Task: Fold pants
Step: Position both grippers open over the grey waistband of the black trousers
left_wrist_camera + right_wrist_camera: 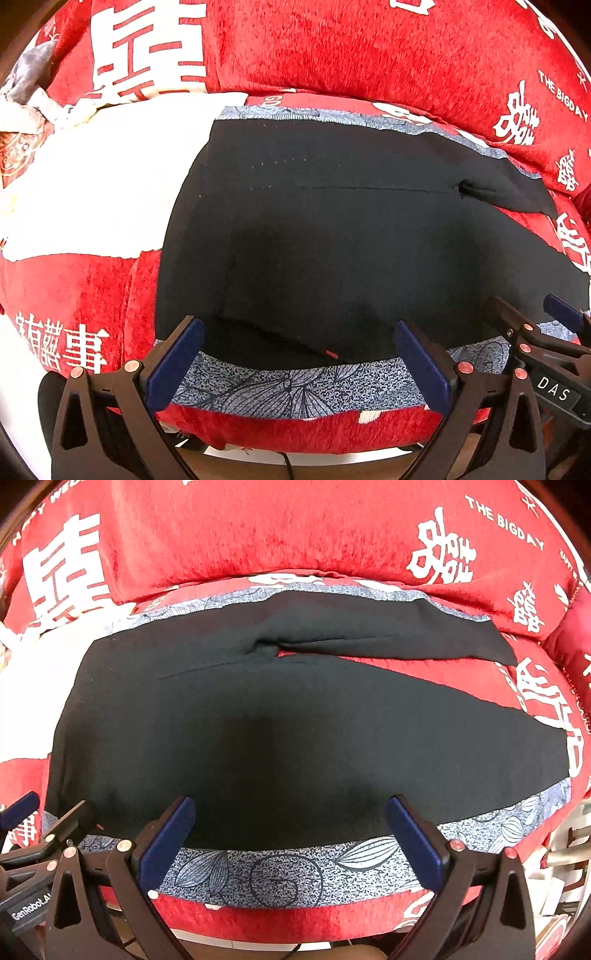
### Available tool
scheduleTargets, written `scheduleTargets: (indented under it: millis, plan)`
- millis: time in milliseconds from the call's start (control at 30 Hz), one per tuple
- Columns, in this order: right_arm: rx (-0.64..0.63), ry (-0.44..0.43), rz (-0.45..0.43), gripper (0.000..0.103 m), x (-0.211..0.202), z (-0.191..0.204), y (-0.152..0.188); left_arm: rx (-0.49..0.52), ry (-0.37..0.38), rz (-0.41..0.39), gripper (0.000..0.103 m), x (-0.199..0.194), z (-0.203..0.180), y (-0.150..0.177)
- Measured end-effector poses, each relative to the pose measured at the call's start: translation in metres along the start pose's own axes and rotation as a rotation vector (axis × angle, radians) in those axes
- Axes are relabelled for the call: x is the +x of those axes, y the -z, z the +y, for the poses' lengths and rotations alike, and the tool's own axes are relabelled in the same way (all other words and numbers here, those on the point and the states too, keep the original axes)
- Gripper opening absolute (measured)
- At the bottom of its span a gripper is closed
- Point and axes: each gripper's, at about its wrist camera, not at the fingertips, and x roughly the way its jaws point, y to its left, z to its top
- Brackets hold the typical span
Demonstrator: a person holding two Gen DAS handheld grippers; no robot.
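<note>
Black pants [332, 229] lie spread flat on a red sofa seat, over a blue-grey floral cloth [295, 387]. In the right wrist view the pants [277, 738] show both legs running to the right, split by a red gap. My left gripper [299, 354] is open and empty, its fingers over the near edge of the pants at the waist end. My right gripper [290, 830] is open and empty over the near edge further right. Each gripper shows at the edge of the other's view: the right one [546, 325], the left one [48, 819].
The red sofa backrest [351, 48] with white characters rises behind the pants. A white cloth [103, 177] lies left of the pants, with crumpled fabric [29, 81] at the far left. The sofa's front edge [295, 915] is just below the grippers.
</note>
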Motion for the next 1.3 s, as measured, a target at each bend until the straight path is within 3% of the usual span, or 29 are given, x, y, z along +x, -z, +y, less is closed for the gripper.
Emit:
scheduleTargets:
  millis: [600,1033,1300]
  plan:
    - [-0.029,-0.008,-0.055,0.103,-0.014,0.011,-0.022,-0.007,-0.017,-0.035,0.103,-0.013,-0.004,-0.015]
    - [-0.023,-0.023,-0.023,0.103,-0.007,0.009,-0.012,-0.02,-0.023,-0.02,0.103,-0.009,0.0,-0.013]
    - [-0.06,-0.014,-0.037,0.103,-0.005,0.009,-0.03,-0.003,-0.023,-0.016,0.103,-0.004,-0.004,-0.034]
